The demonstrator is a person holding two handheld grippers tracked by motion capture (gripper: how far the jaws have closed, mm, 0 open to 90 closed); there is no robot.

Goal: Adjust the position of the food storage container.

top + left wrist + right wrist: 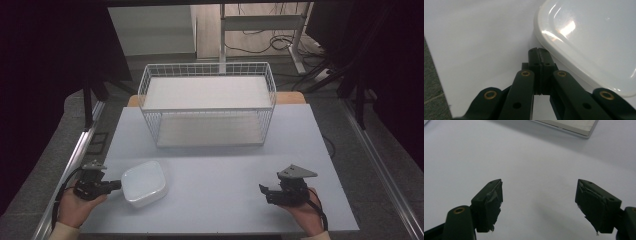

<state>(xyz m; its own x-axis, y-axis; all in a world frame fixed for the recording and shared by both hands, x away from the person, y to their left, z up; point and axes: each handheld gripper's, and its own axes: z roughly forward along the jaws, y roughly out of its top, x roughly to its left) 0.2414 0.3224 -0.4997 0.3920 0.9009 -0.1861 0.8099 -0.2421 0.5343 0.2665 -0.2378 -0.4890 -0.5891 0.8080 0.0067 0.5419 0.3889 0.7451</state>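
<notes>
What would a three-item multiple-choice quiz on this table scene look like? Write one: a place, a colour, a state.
1. Where does the white lidded box sit?
A. inside the wire basket
B. on the table by the left gripper
C. beside the right gripper

2. What colour is the wire basket?
A. white
B. red
C. black

3. How do the right gripper jaws stand?
A. shut on the box
B. shut on nothing
C. open, nothing between them

Answers: 1 B, the box lies near the table's front left, at the tips of the left gripper. 2 A, its wires are white. 3 C, the right gripper view shows bare table between the parted jaws.
</notes>
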